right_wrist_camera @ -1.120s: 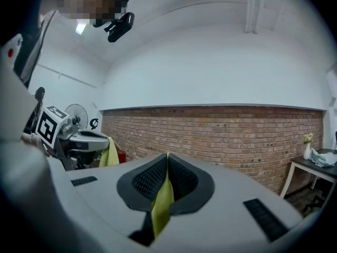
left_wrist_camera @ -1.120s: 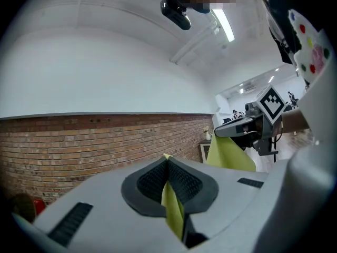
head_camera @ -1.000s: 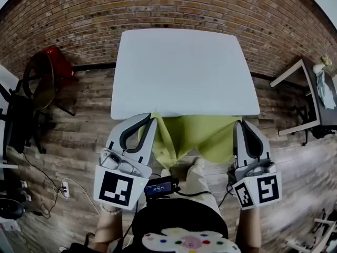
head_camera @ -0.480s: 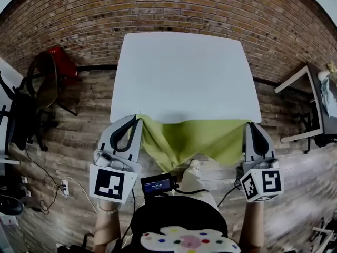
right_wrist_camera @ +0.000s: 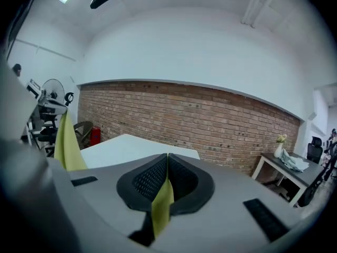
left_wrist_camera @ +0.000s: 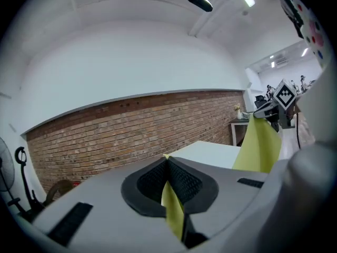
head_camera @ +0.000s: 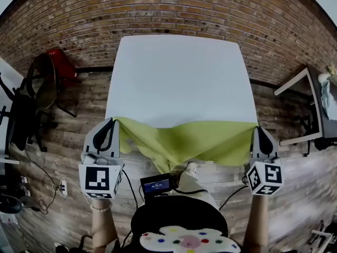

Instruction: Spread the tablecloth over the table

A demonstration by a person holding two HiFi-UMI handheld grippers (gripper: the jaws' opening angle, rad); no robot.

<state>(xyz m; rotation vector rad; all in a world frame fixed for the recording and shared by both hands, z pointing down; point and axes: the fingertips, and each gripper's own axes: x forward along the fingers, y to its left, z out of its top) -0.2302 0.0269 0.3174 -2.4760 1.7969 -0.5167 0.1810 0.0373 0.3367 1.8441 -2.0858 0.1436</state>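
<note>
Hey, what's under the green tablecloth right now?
The tablecloth hangs between the left gripper and right gripper at the white table's near edge. Below its hem, wood floor and the person's leg show. The floor and table edge directly behind the cloth are covered.

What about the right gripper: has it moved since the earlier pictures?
Yes. The right gripper, shut on the tablecloth, has moved outward to the right, from inside the table's near right corner to just beyond it.
</note>
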